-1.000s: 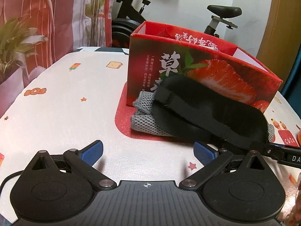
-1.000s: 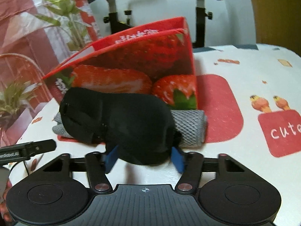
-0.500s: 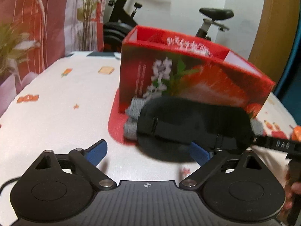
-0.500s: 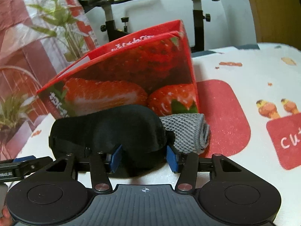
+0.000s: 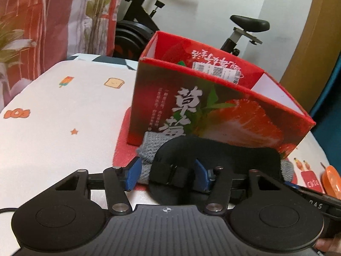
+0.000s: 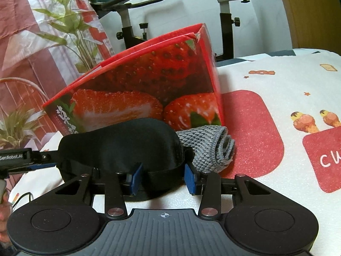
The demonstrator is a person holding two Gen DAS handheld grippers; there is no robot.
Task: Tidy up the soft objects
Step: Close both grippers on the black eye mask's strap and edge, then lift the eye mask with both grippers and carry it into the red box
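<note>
**Left wrist view: eye mask caught at both ends in front of the strawberry box**

Left wrist view: red strawberry box (image 5: 213, 98) on the table (image 5: 64, 138), front printed with the large white characters "草莓". Smaller columns of print beside them too fine to read. White barcode sticker (image 5: 215, 71) on the inside of the far wall, over script seen upside down.

Black eye mask (image 5: 223, 157) just in front of the box, above a folded grey knitted cloth (image 6: 204, 147) touching the box's foot and mostly hidden by the mask.

Left tongs (image 5: 167, 173) just been closing, not yet clamped: strap end between the pads, a gap at the left pad.

Right tongs (image 6: 163, 180) also just been closing, gripping the mask's other end.

"DAS" legible on the right tool's body, "SenRobot.AI" on the left's, first letter cut off. "cu" on a red patch right of the box, cut off by the frame edge.
</note>
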